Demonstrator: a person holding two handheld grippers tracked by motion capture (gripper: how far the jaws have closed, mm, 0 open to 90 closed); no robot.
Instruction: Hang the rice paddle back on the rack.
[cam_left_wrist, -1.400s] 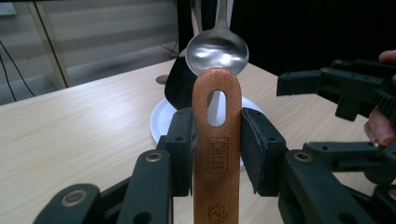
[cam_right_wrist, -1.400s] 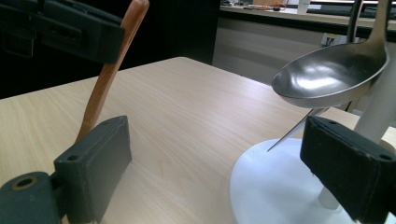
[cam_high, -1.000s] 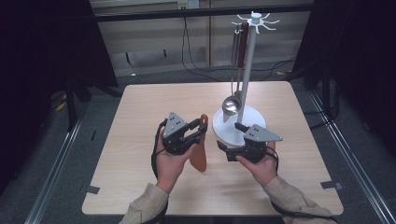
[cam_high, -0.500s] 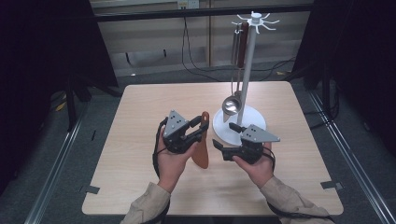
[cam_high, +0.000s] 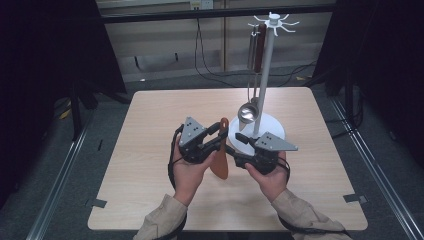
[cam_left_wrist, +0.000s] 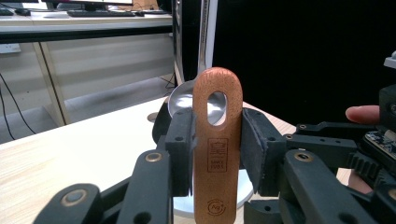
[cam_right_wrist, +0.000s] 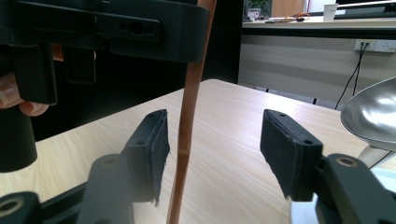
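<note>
While the tabletop (cam_high: 150, 150) carries only the white rack (cam_high: 265, 75) at about 1 o'clock, its ladle (cam_high: 246, 112) hanging low by the round base, the work sits at 6 o'clock, between the two hands.

- Left hand-held gripper (cam_high: 212, 140): clamped on the wooden spatula (cam_high: 220, 150); the left gripper view has both pads pressed to the handle (cam_left_wrist: 217, 154), hanging hole uppermost.
- Right hand-held gripper (cam_high: 239, 159): jaws half wide, just been closing. In the right gripper view the spatula (cam_right_wrist: 187, 116) stands edge-on between the pads, touching the left-hand pad (cam_right_wrist: 156, 144), well clear of the other.

Judgement: a handover.
- Centre the right jaws on the wood before squeezing.
- Grip below the left pads, leaving the hole free for a hook.
- Keep the left clamp on until the right bites, or the spatula will slip.
</note>
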